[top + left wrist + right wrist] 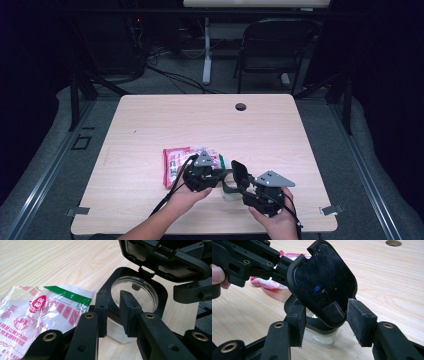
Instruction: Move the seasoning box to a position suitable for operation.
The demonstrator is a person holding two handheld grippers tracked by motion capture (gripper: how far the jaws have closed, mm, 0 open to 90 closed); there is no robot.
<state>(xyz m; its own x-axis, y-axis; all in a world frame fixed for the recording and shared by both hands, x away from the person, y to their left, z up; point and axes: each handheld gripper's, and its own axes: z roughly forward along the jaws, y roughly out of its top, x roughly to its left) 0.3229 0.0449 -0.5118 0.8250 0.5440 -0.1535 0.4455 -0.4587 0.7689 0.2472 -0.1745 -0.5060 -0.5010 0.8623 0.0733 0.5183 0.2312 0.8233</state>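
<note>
High view: table (150,125) bare across its far half, with a hole (241,106) at 12 o'clock near the far edge. Wide open wood at 3 and 9 o'clock. Jar (231,192) at 6 o'clock, close to the near edge, lid (239,172) flipped up. Bag (175,162) flat at 9 o'clock of the jar, just beside it. Both forearms in from the bottom edge. Left gripper (222,175) level, pointing toward 3 o'clock at the jar. Right gripper (236,175) pointing toward 10 o'clock at the lid.

Left gripper view: left gripper (113,293) low over the table, jaws a little apart and released, astride the near side of the jar's black rim (163,293). Cannot tell whether either pad touches it. Lid (160,255) raised on its hinge at 1 o'clock, bag (37,312) at 9 o'clock.

Right gripper view: right gripper (325,303) with jaws spread wide and released, either side of the lid's (322,277) lower end. Left pad against the jar's (322,340) collar, right pad standing clear. Left gripper (284,262) reaching in from 10 o'clock behind the lid. Clear wood out to 3 o'clock.
</note>
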